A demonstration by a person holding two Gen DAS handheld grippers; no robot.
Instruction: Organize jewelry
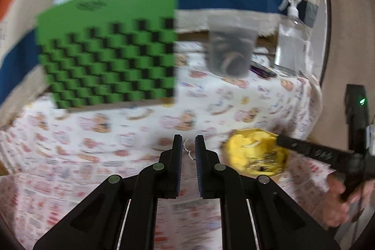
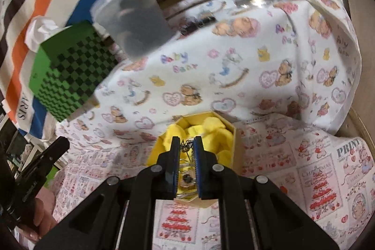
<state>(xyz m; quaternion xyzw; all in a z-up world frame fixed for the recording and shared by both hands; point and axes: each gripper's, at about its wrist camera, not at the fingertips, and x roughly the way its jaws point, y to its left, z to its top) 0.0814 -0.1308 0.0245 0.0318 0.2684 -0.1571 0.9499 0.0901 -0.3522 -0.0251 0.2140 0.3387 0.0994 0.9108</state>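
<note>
the left gripper (image 1: 189, 144) holds a small ring (image 1: 188, 148) of thin metal links between its fingertips, jaws nearly together and clamped on it, raised over the printed cloth (image 1: 98, 156) a little to the left of the yellow box (image 1: 255, 151); it looks carried there so it can go to its own spot, apart from the rest. the right gripper (image 2: 186, 147) hangs just over the box (image 2: 238, 144) with its jaws close together around a bit of chain (image 2: 187, 145) at the tips; the gap is narrow, but i cannot tell whether the chain is truly pinched or only lies between them. the box is open and lined with crumpled yellow padding, likely to keep pieces from scratching, and more jewelry lies tangled at its near end, where a clear round piece with a dark bead (image 2: 187, 178) shows between the fingers. further back stands a cloudy plastic tub (image 2: 133, 20) with dark rounded things inside, too blurred to name, and beside it a green checkered box (image 2: 70, 76) with white tissue poking from its top. a clear spray bottle (image 1: 290, 36) stands at the far right. judging by the tangle, sorting is at an early stage.
</note>
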